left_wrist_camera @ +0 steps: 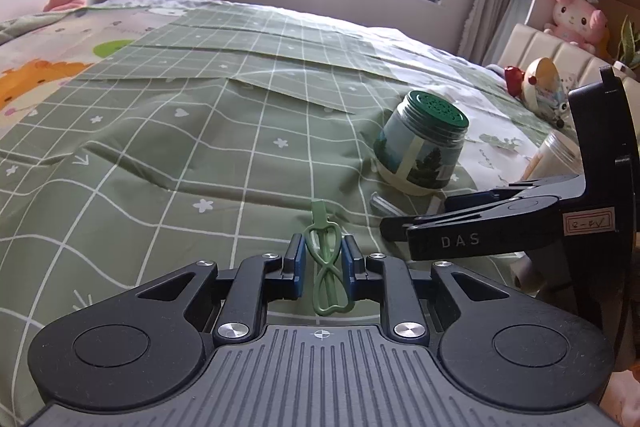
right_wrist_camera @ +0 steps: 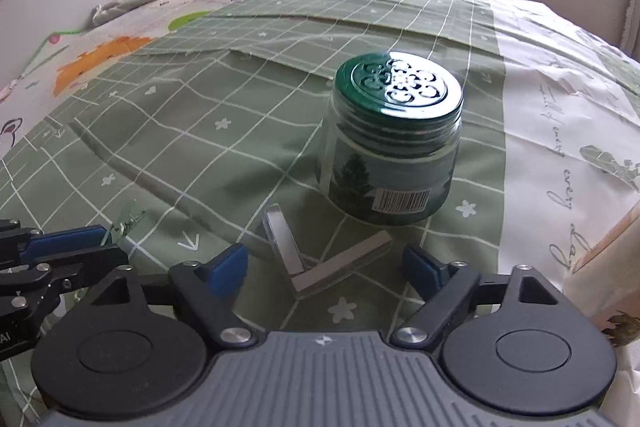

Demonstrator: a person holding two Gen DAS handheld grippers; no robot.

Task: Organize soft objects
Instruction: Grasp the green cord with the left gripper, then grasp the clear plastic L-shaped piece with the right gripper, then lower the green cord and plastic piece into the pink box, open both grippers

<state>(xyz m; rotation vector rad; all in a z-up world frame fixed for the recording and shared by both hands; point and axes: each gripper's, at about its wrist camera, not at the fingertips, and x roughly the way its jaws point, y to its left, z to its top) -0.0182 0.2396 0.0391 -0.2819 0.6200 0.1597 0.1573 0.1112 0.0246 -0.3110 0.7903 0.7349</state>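
Left wrist view. Left gripper (left_wrist_camera: 323,259) was pinching a thin green looped clip (left_wrist_camera: 327,273) between its blue pads (left_wrist_camera: 297,265); the clip was a figure-eight of soft-looking green plastic with a flat tab at its far end, held just above the bedspread (left_wrist_camera: 160,131). The right gripper (left_wrist_camera: 404,227) came in from the right, its black finger printed "DAS"; a red-bordered sticker (left_wrist_camera: 587,225) on its body carried handwriting too small to read. Whether its fingers were apart could not be told from here. A glass jar (left_wrist_camera: 420,147) with a perforated green lid and a pine-tree label stood tilted on the green grid-pattern bedspread, beyond the right gripper. A pink plush toy (left_wrist_camera: 576,17) sat on the headboard at far right.

Right wrist view. Right gripper (right_wrist_camera: 324,261) was spread wide, holding nothing; a clear V-shaped plastic piece (right_wrist_camera: 316,259) lay on the bedspread (right_wrist_camera: 180,155) between its fingers. The jar (right_wrist_camera: 394,143) stood just beyond, with a barcode on its tree label and an ornamental cut-out lid. The white part of the cover bore cursive script, with "every" legible. The left gripper (right_wrist_camera: 106,239) showed at lower left with the clip (right_wrist_camera: 128,219), blurred, at its tips.
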